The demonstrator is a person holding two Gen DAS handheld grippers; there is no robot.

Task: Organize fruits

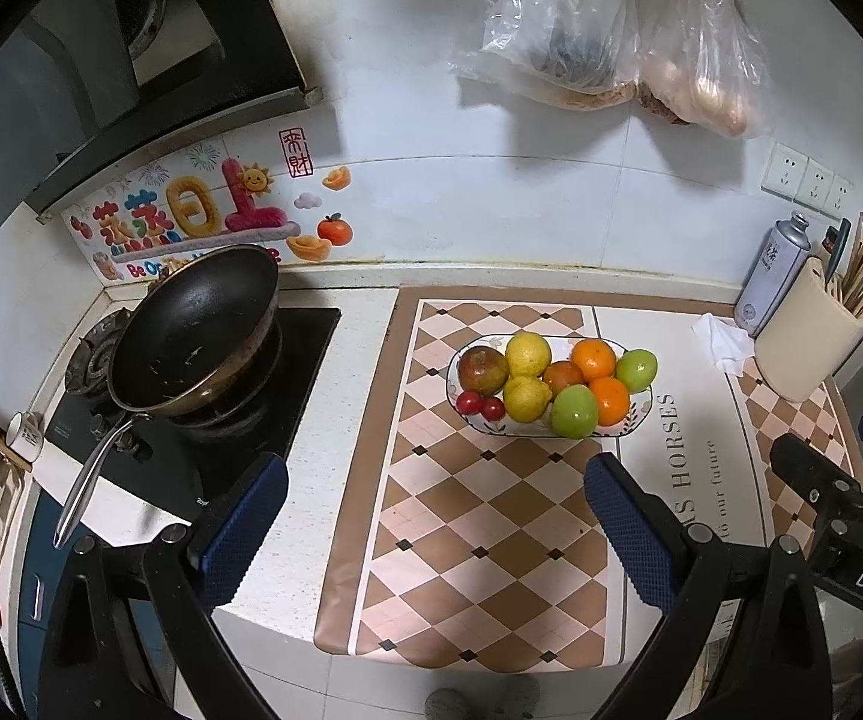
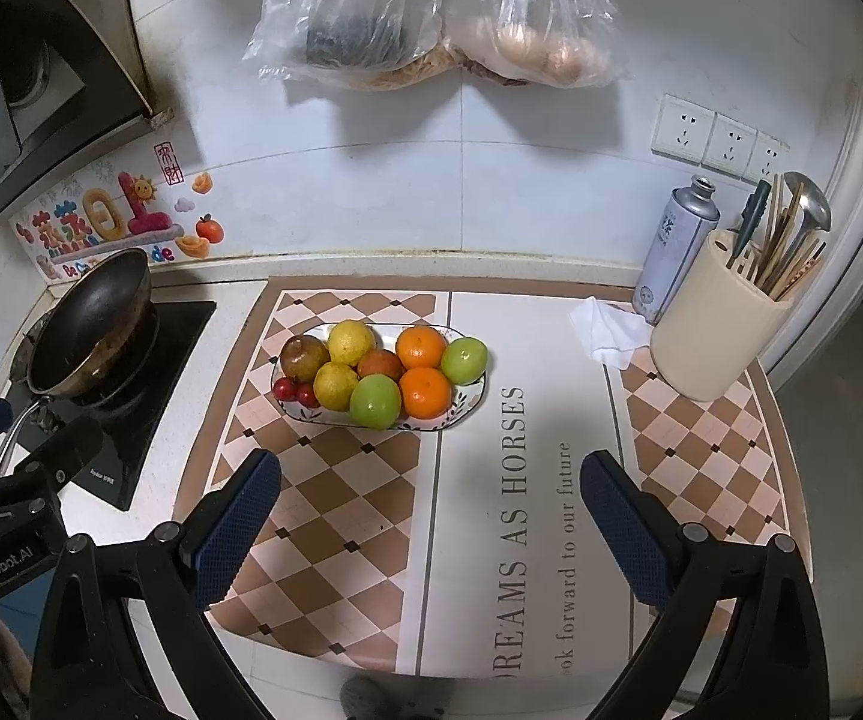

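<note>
Fruit sits heaped in the shallow patterned plate (image 2: 469,401) on the checkered mat (image 2: 335,510), roughly at the middle of the counter and well ahead of both your grippers. In it you have two yellow lemons (image 2: 350,341), two oranges (image 2: 425,391), two green apples (image 2: 375,401), a dull red-brown fruit (image 2: 304,357) at the left end, a reddish one (image 2: 380,363) half buried in the middle whose kind is hard to make out, and two small red cherry-like fruits (image 2: 294,392) at the near-left rim. The pieces touch one another; much of the plate's floor is hidden under them.

Your left gripper (image 1: 434,489) hangs over the mat's near part with its blue pads wide apart and nothing between them. Your right gripper (image 2: 429,483) is the same: spread wide, holding nothing, over the printed lettering.

To the right, a cream utensil holder (image 2: 713,348) carries chopsticks and a ladle, with a metal canister (image 2: 674,252) just behind it and a crumpled white tissue (image 2: 605,330) beside it. To the left, a dark wok (image 2: 92,324) rests on the stove burner, its handle partly cut off by your left gripper's body in the right view. Two clear plastic bags (image 2: 431,12) hang on the tiled wall; their contents are blurred.
</note>
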